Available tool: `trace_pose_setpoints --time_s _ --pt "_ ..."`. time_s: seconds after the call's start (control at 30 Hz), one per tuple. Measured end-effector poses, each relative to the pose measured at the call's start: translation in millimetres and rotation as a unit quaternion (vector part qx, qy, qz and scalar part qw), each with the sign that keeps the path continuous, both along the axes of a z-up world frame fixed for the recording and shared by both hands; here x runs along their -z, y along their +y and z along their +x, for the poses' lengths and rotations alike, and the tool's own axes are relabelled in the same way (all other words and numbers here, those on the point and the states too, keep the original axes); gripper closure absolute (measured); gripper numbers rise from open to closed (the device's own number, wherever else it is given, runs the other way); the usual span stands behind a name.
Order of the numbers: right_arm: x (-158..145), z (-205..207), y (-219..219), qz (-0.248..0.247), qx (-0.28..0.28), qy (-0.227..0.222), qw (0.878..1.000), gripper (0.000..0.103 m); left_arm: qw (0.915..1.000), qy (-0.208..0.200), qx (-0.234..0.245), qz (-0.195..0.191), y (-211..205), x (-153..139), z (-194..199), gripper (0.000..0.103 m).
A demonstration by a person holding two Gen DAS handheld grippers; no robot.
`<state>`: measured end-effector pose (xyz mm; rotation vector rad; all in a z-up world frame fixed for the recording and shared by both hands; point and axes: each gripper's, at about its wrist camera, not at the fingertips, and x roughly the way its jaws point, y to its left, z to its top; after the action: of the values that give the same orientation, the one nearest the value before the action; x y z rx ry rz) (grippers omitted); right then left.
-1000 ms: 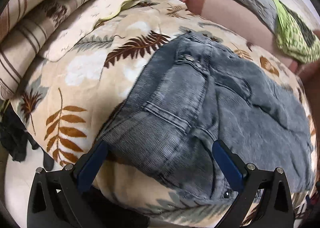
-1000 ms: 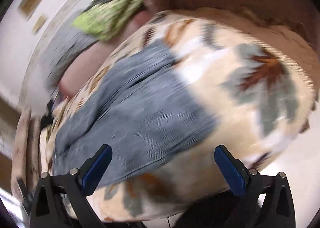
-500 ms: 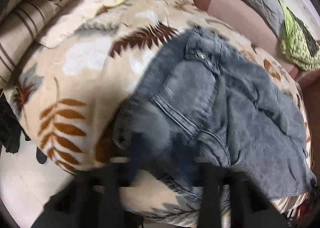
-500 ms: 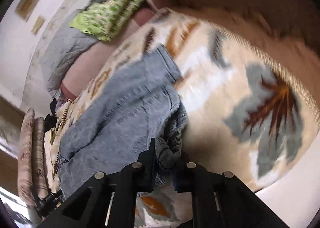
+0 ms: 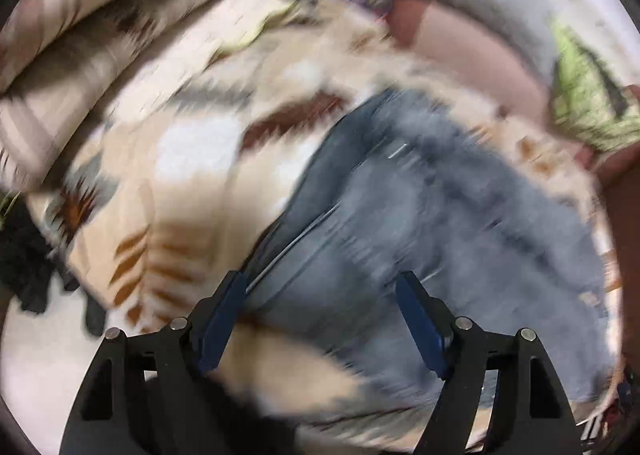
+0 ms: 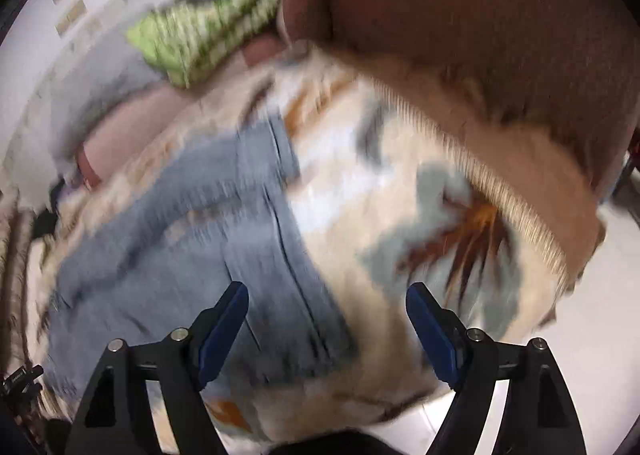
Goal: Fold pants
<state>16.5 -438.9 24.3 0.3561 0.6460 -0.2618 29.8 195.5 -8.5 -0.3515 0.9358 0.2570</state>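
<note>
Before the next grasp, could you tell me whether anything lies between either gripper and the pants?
Nothing visible does. The pants lie bare on the blanket, directly ahead of the open left gripper and right gripper; both views are blurred.

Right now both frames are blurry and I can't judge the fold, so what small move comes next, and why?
Probably steady both hands first. The left gripper and right gripper are open, holding nothing, and the pants lie rumpled on the leaf-print blanket. Then regrip an edge.
</note>
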Motion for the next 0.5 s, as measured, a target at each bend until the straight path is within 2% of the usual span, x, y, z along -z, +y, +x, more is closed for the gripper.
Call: trace_pose_setpoints --time_s 0.07,0.13,0.2,0.27,0.3,0.33,0.37,0.4,0.5 --pt "-17.4 13.9 -2.6 -0.002 -0.012 -0.012 1.0 0.019 0.9994 -0.014 0.029 0.014 -12.8 -11.5 10.6 0.025" --pt "-21.4 38.4 -6.5 0.02 -0.035 -0.006 0.999 0.019 0.998 -0.016 0.051 0.034 -25.7 -10.5 26.9 0.024" --pt "-14.4 71.1 -11.2 0.035 -0.048 0.017 0.998 0.019 0.9971 0.02 0.056 0.048 -30.7 6.6 44.7 0.024" --pt "5.7 106.2 -13.3 0.055 -0.066 0.06 0.995 0.019 0.9899 0.113 0.063 0.058 -32.2 49.1 66.5 0.023" --pt "16.8 115.3 -10.5 0.06 -0.082 0.081 0.991 0.02 0.9894 0.109 0.066 0.07 -33.1 57.5 67.5 0.02" --pt "31.0 128.0 -4.7 0.057 -0.107 0.107 0.987 0.038 0.9897 0.093 0.066 0.087 -35.5 52.6 64.7 0.018" --pt "43.5 134.7 0.9 0.039 -0.125 0.135 0.982 0.06 0.9883 0.099 0.071 0.091 -37.3 49.7 64.5 0.018" --pt "48.2 138.2 9.8 -0.015 -0.128 0.151 0.98 0.074 0.9881 0.103 0.075 0.087 -36.6 46.1 64.7 0.018" --pt "34.2 133.9 17.4 -0.071 -0.119 0.146 0.98 0.078 0.9937 0.044 0.072 0.074 -27.2 12.5 69.6 0.018"
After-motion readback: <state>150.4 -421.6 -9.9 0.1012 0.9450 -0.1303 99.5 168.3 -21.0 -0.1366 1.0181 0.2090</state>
